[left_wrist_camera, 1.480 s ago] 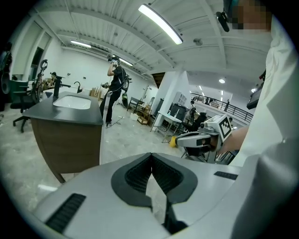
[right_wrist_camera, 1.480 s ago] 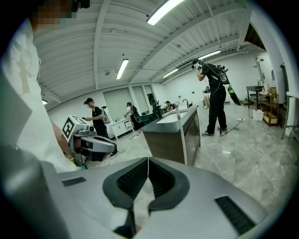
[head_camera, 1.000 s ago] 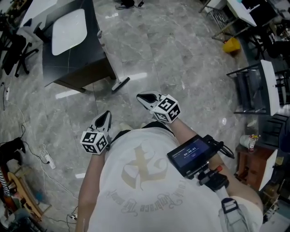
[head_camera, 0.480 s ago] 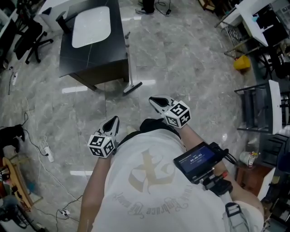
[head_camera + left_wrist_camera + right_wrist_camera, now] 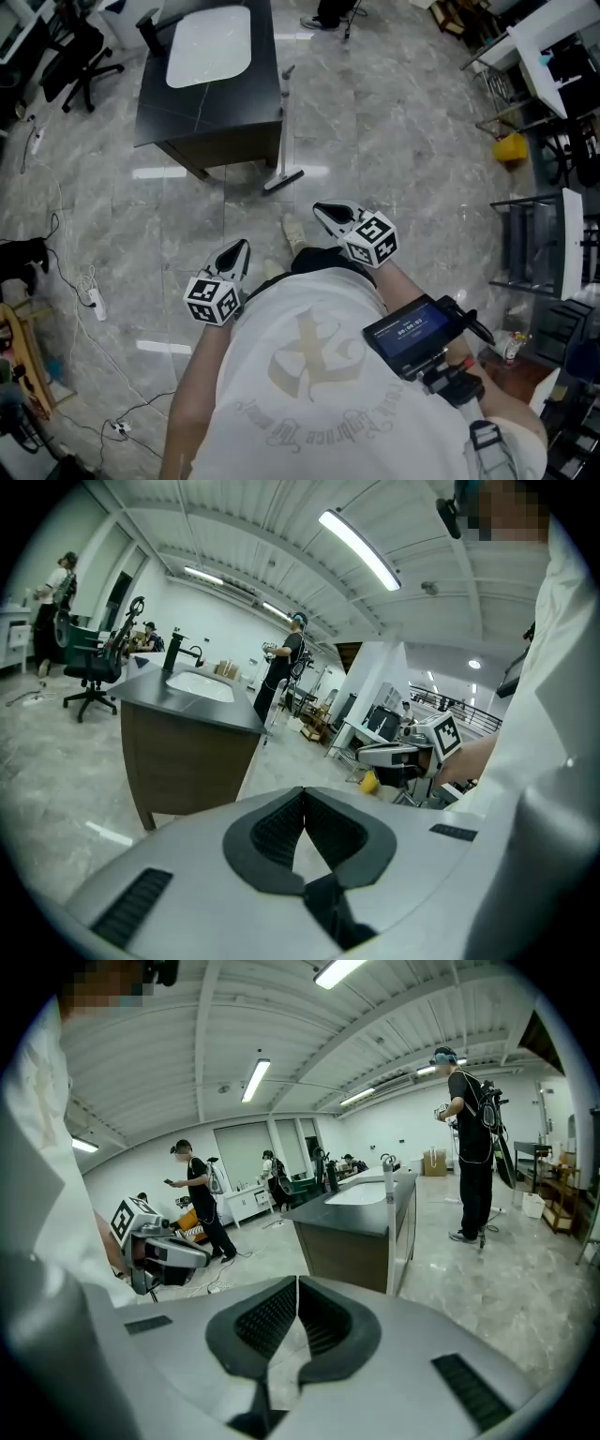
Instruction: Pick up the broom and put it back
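While both grippers are held out in front of the person's chest, neither one has hold of anything. The left gripper (image 5: 240,247) has its two fingers pressed together at the tips, and only bare floor shows past them. The right gripper (image 5: 321,210) is closed up tight too, with nothing between its fingers.

The broom (image 5: 282,131) is not picked up. It stands leaning on the right side of a dark counter (image 5: 211,117). Its head rests on the grey floor (image 5: 394,112) and its white stick reaches up to the counter's top edge. The broom is ahead of both grippers and apart from them, and the right gripper is the nearer one. In the right gripper view the stick (image 5: 388,1227) shows as a white pole against the counter's corner.

A white sink (image 5: 208,45) is set in the top of the counter. A black chair (image 5: 80,52) stands to the left of it. A small yellow thing (image 5: 511,147) lies on the floor far off to the right. One shoe (image 5: 295,230) of the person shows on the floor between the two grippers. A small screen (image 5: 411,330) hangs at the person's right side. In the right gripper view, another person (image 5: 472,1129) stands on the far side of the counter.
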The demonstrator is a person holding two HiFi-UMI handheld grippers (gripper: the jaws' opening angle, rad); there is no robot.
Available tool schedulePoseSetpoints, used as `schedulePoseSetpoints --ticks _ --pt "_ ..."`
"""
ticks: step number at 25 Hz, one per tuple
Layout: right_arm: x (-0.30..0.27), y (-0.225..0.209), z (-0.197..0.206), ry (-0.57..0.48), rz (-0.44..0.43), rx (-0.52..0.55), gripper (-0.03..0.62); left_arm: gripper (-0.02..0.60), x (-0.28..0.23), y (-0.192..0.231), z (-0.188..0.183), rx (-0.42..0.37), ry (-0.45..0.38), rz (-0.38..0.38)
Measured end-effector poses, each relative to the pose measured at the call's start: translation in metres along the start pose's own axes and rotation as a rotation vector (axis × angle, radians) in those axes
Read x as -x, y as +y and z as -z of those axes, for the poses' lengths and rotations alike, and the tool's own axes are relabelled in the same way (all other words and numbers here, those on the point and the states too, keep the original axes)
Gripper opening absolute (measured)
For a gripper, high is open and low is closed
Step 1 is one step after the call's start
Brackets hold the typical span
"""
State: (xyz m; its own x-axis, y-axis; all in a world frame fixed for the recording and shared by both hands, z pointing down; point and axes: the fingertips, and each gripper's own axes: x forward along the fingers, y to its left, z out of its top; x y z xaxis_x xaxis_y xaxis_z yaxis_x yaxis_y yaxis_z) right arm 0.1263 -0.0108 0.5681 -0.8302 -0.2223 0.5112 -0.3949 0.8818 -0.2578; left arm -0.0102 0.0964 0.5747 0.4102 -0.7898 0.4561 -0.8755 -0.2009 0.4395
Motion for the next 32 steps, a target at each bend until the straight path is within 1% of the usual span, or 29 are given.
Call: schedulePoseSetpoints --ticks 4,7,11,14,19,26,29,32 --pt "-0.014 -0.011 -0.009 0.007 -0.012 0.006 0.02 0.012 -0.002 0.01 -0.009 0.005 -0.01 -0.027" --pt "-0.029 -0.02 -0.024 -0.005 -0.025 0.014 0.02 0.012 -0.008 0.021 -0.02 0.003 -0.016 -0.04" --pt "-0.041 -0.029 -0.031 -0.003 -0.044 0.012 0.02 0.012 -0.024 0.027 -0.03 0.001 -0.007 -0.038" --pt "-0.04 -0.043 -0.027 0.009 -0.035 -0.012 0.02 0.012 -0.036 0.025 -0.038 -0.007 0.007 -0.024" --pt "-0.048 -0.076 -0.036 -0.004 -0.028 -0.023 0.02 0.012 -0.058 0.04 -0.06 -0.019 0.019 -0.034" --pt "-0.067 -0.102 -0.039 0.009 -0.018 -0.055 0.02 0.012 -0.079 0.051 -0.077 -0.026 0.042 -0.029" --pt "-0.079 -0.116 -0.044 0.018 -0.012 -0.06 0.02 0.012 -0.088 0.059 -0.089 -0.024 0.04 -0.039" --pt "-0.091 -0.135 -0.05 0.022 0.024 -0.06 0.02 0.012 -0.092 0.068 -0.097 -0.016 0.035 -0.059"
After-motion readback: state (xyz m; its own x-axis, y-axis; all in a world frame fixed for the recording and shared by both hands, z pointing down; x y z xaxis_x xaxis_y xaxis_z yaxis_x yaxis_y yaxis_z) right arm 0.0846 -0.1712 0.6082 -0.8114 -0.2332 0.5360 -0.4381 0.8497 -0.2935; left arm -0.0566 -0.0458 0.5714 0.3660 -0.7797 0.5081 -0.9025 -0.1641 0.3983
